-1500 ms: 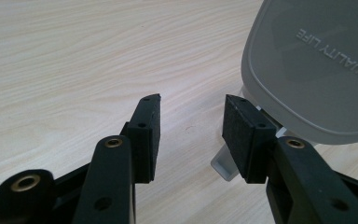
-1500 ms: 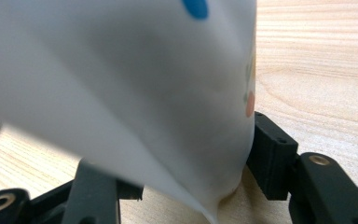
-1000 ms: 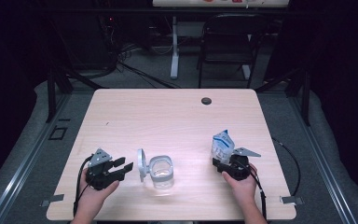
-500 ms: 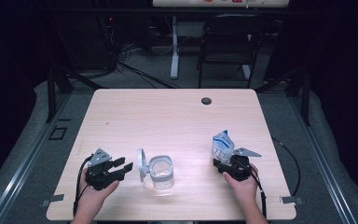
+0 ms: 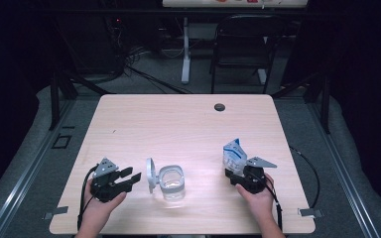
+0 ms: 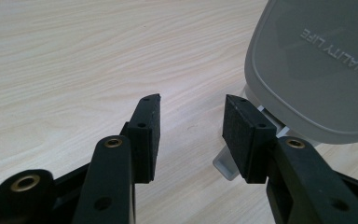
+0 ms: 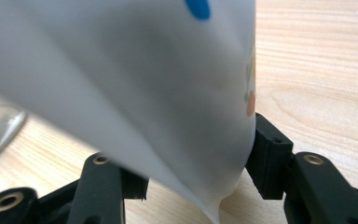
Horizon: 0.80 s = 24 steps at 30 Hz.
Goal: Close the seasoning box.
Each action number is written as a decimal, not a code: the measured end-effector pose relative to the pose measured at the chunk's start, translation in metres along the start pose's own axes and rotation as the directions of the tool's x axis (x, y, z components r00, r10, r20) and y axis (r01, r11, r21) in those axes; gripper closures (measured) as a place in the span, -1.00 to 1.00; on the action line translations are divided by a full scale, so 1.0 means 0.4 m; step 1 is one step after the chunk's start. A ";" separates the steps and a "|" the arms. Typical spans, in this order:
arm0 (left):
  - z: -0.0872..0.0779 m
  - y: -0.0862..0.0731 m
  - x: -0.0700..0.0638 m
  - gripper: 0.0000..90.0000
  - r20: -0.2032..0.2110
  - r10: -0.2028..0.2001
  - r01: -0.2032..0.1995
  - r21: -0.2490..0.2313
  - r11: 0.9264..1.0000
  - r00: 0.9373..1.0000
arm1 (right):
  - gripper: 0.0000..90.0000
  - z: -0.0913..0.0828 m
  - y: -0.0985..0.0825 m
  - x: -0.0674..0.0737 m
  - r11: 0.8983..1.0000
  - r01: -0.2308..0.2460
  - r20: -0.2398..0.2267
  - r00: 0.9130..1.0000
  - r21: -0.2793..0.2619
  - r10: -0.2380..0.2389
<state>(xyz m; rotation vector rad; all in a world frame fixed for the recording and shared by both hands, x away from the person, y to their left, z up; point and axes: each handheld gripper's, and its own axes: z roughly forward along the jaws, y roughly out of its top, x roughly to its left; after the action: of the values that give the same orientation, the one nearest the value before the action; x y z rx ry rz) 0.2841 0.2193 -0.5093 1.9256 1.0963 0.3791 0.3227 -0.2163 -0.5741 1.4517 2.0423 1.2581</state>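
The right gripper (image 5: 239,174) pinches the pouch (image 5: 234,154) upright, right of the open jar (image 5: 171,181); the left gripper (image 5: 127,177), spread, is nearer.

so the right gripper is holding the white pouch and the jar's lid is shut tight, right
Not quite. The right gripper does hold the white pouch, but the jar is open: its grey lid stands swung up at the jar's left side. The high view shows this, and the left gripper view shows the raised lid close up.
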 end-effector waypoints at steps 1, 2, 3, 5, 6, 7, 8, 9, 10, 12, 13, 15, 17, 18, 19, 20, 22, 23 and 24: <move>-0.001 0.000 0.000 0.27 0.000 0.000 0.000 0.000 1.000 1.000 | 0.07 -0.008 0.004 -0.001 0.999 0.030 0.018 0.999 0.030 -0.031; -0.002 0.000 0.000 0.27 0.001 0.001 -0.001 0.007 1.000 1.000 | 0.07 -0.003 0.003 0.006 1.000 0.005 -0.007 1.000 -0.006 -0.005; -0.002 -0.002 -0.001 0.27 -0.002 -0.004 0.004 0.000 1.000 1.000 | 0.07 -0.005 0.005 0.008 1.000 0.012 -0.006 1.000 -0.003 -0.012; -0.005 -0.002 -0.001 0.26 -0.005 0.000 0.000 0.011 1.000 1.000 | 0.07 -0.004 0.008 0.013 1.000 0.013 -0.013 1.000 -0.005 -0.013; -0.006 -0.003 -0.001 0.26 -0.007 0.000 0.000 0.009 1.000 1.000 | 0.07 -0.006 0.010 0.013 1.000 0.020 -0.015 1.000 0.010 -0.020; -0.006 -0.005 -0.001 0.25 -0.012 -0.003 0.003 -0.001 1.000 1.000 | 0.07 -0.007 0.011 0.014 0.999 0.031 -0.007 0.999 0.020 -0.031; -0.009 -0.006 0.000 0.25 -0.016 -0.006 0.006 0.001 1.000 1.000 | 0.07 -0.008 0.013 0.016 0.999 0.036 -0.006 0.999 0.024 -0.036; -0.011 -0.007 0.001 0.24 -0.017 -0.007 0.007 0.001 1.000 1.000 | 0.07 -0.007 0.016 0.020 1.000 0.028 -0.017 0.999 0.008 -0.028; -0.014 -0.009 0.003 0.24 -0.019 -0.010 0.010 0.000 1.000 1.000 | 0.07 -0.007 0.017 0.023 1.000 0.027 -0.023 0.999 -0.003 -0.027; -0.019 -0.012 0.007 0.23 -0.028 -0.017 0.017 0.003 1.000 0.999 | 0.07 -0.010 0.023 0.027 0.999 0.041 -0.023 0.999 -0.002 -0.041; -0.020 -0.015 0.009 0.23 -0.032 -0.019 0.019 -0.006 1.000 0.999 | 0.07 -0.010 0.024 0.029 0.999 0.048 -0.021 0.999 -0.001 -0.048; -0.025 -0.020 0.011 0.22 -0.038 -0.025 0.025 -0.007 1.000 0.999 | 0.07 -0.010 0.029 0.034 0.999 0.052 -0.029 0.998 -0.007 -0.052; -0.031 -0.023 0.013 0.21 -0.044 -0.028 0.027 -0.010 1.000 0.999 | 0.07 -0.009 0.033 0.038 0.997 0.072 -0.019 0.997 0.006 -0.071; -0.035 -0.024 0.014 0.21 -0.046 -0.027 0.027 -0.001 1.000 0.999 | 0.07 -0.007 0.034 0.041 0.998 0.071 -0.023 0.997 0.001 -0.071; -0.038 -0.026 0.016 0.20 -0.052 -0.033 0.033 -0.006 0.999 0.998 | 0.07 -0.007 0.035 0.042 0.997 0.077 -0.018 0.997 0.007 -0.077; -0.039 -0.028 0.017 0.19 -0.058 -0.033 0.033 -0.012 0.999 0.998 | 0.07 -0.003 0.038 0.047 0.997 0.074 -0.029 0.997 -0.004 -0.074; -0.042 -0.033 0.019 0.17 -0.065 -0.037 0.036 -0.015 0.999 0.997 | 0.07 -0.004 0.042 0.049 0.994 0.104 -0.015 0.994 0.016 -0.104; -0.045 -0.035 0.021 0.16 -0.063 -0.037 0.037 -0.009 0.999 0.997 | 0.07 0.000 0.042 0.053 0.996 0.089 -0.032 0.995 -0.008 -0.090; -0.046 -0.037 0.021 0.15 -0.070 -0.041 0.040 -0.017 0.999 0.997 | 0.07 -0.001 0.045 0.057 0.995 0.104 -0.025 0.994 0.000 -0.104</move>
<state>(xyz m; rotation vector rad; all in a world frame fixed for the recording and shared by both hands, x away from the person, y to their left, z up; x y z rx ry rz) 0.2695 0.2394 -0.5118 1.8856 1.1724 0.4344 0.3233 -0.1949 -0.5548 1.3185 2.1058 1.2388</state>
